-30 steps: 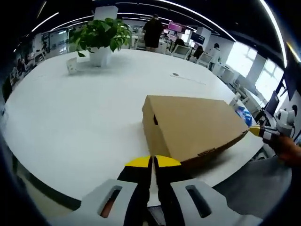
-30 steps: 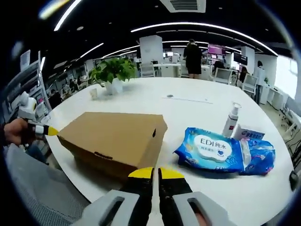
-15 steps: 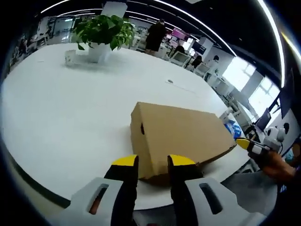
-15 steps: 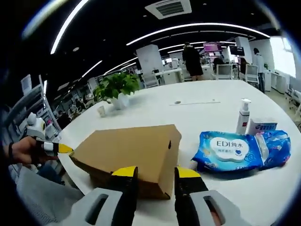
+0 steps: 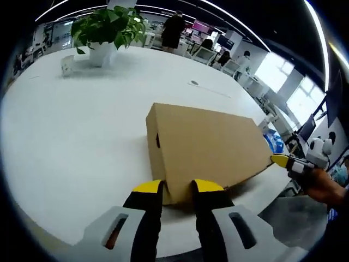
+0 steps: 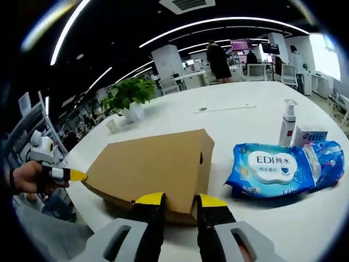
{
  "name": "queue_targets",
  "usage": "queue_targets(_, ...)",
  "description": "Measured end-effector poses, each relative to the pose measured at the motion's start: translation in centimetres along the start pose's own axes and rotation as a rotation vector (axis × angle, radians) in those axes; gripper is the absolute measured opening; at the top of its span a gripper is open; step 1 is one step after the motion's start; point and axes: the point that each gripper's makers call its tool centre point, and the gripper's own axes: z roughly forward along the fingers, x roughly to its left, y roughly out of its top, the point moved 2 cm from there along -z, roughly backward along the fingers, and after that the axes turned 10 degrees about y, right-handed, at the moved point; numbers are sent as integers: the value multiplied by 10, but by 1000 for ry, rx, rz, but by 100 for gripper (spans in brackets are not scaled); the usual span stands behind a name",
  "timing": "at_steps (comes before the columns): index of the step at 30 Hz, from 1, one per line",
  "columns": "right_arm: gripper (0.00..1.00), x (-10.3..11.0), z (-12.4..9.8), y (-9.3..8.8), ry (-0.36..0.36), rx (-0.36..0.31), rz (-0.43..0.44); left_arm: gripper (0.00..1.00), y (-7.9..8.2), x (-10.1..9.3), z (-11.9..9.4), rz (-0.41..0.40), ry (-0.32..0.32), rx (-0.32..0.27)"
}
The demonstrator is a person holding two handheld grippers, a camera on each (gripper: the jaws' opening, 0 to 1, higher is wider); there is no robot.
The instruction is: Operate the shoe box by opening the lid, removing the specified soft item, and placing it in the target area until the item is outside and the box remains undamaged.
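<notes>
A closed brown cardboard shoe box (image 5: pixel 210 144) lies near the front edge of the white table (image 5: pixel 71 142). My left gripper (image 5: pixel 176 188) is open, its yellow-tipped jaws set either side of the box's near left corner. The right gripper's yellow tip (image 5: pixel 281 160) touches the box's far right corner. In the right gripper view the same box (image 6: pixel 155 164) shows from its other end. My right gripper (image 6: pixel 180 200) is open with that corner between its jaws. The left gripper's tip (image 6: pixel 75 175), held by a hand, sits at the opposite corner.
A blue wet-wipes pack (image 6: pixel 270 169), a blue packet (image 6: pixel 326 161), a pump bottle (image 6: pixel 287 123) and a small carton (image 6: pixel 311 134) lie right of the box. A potted plant (image 5: pixel 103 30) stands far back. People stand among desks beyond the table.
Both grippers went from shut to open and moved in until each has a box corner between its jaws. The box has not visibly moved.
</notes>
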Motion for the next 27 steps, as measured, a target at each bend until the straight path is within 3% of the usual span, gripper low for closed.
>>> queue_targets(7, 19, -21, 14, 20, -35, -8, -11, 21, 24, -13, 20, 19, -3, -6)
queue_targets(13, 19, -35, 18, 32, -55, -5, -31, 21, 34, -24, 31, 26, -6, -17)
queue_targets(27, 19, -42, 17, 36, -54, -7, -25, 21, 38, -28, 36, 15, -18, -19)
